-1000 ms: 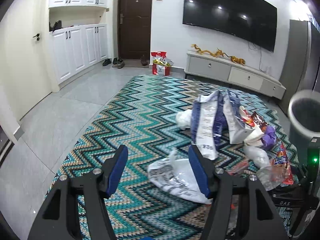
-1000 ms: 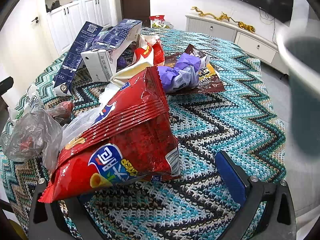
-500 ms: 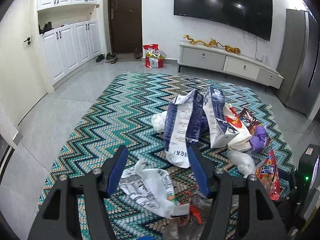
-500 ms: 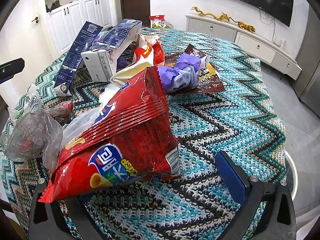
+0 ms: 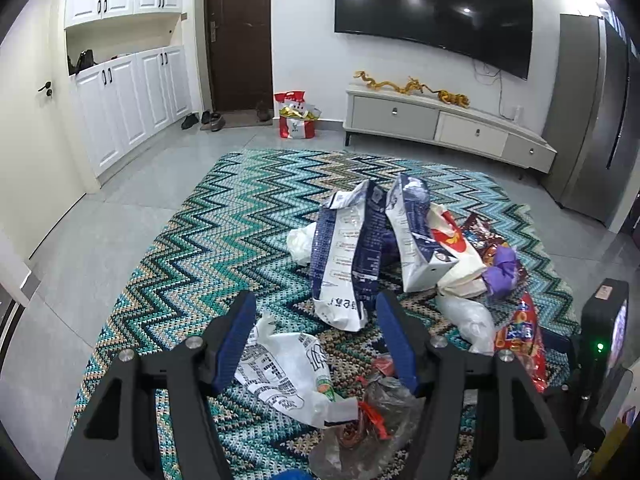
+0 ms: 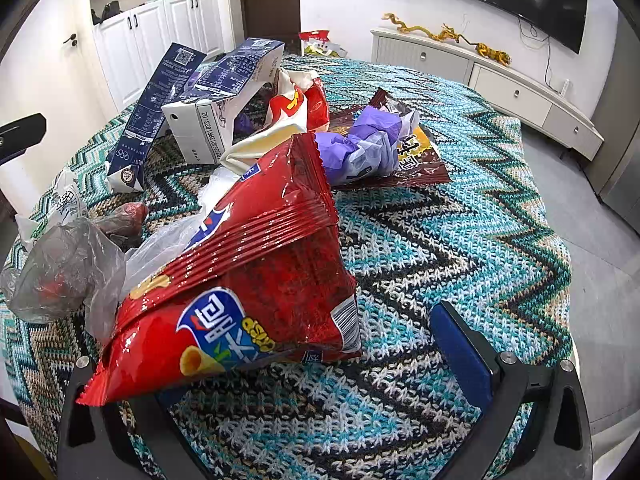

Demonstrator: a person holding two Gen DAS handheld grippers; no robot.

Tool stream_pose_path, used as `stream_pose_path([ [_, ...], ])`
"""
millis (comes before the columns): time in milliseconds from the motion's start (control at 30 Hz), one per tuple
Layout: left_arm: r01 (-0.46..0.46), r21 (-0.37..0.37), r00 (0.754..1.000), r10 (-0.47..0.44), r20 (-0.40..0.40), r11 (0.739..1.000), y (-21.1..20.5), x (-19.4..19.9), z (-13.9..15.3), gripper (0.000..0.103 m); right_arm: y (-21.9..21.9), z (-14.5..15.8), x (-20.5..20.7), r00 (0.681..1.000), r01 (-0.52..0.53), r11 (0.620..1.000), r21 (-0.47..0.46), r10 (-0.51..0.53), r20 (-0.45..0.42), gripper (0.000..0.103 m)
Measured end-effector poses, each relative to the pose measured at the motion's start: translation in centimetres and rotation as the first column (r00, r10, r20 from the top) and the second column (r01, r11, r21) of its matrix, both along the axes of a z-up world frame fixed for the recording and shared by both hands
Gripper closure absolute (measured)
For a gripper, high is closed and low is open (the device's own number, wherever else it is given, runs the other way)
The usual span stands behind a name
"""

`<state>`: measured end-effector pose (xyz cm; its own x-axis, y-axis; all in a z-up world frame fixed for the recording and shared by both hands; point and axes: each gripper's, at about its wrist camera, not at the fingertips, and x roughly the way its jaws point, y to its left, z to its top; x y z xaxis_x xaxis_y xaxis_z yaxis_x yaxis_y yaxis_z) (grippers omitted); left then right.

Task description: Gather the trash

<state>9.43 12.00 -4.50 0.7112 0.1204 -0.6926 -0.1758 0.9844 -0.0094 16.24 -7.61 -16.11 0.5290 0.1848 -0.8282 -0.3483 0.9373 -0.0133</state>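
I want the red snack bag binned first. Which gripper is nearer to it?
Right. The right gripper sits open right at the red snack bag, which overlaps its left finger. The left gripper is open over the white printed bag.

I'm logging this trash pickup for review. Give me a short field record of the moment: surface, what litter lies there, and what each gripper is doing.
surface: zigzag rug on a grey tiled floor
litter: blue-and-white cartons, red snack bag, purple wrapper, brown packet, white printed bag, clear plastic bag
left gripper: open, holds nothing, white printed bag seen between its fingers
right gripper: open, red snack bag lies over its left finger, not gripped
background: wall TV, low cabinet, dark door
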Motion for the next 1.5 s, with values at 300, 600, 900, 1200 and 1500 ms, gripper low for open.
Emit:
stream_pose_path([
  [300, 0.037, -0.014, 0.999, -0.037, 0.039, 0.999, -0.2, -1.5, 0.3, 0.042, 0.0, 0.0, 0.0, 1.000, 0.000, 1.000, 0.000, 0.000, 0.000, 0.000],
  [600, 0.043, 0.044, 0.996, -0.046, 0.072, 0.998, -0.8, -2.8, 0.0, 0.042, 0.0, 0.0, 0.0, 1.000, 0.000, 1.000, 0.000, 0.000, 0.000, 0.000],
  [900, 0.024, 0.106, 0.994, -0.035, 0.107, 0.994, -1.3, -4.0, 0.2, 0.042, 0.4, 0.0, 0.2, 1.000, 0.003, 1.000, -0.008, -0.003, 0.001, 0.000],
  [1200, 0.018, 0.115, 0.992, -0.032, 0.121, 0.993, -1.5, -4.9, 0.5, 0.042, -0.2, 0.4, 0.6, 1.000, -0.011, 1.000, 0.005, 0.011, -0.023, 0.000],
  [1500, 0.038, 0.125, 0.990, -0.055, 0.129, 0.991, -2.6, -5.9, 1.2, 0.042, -3.2, 4.7, -2.4, 0.994, 0.028, 0.999, 0.036, -0.032, 0.108, 0.000],
])
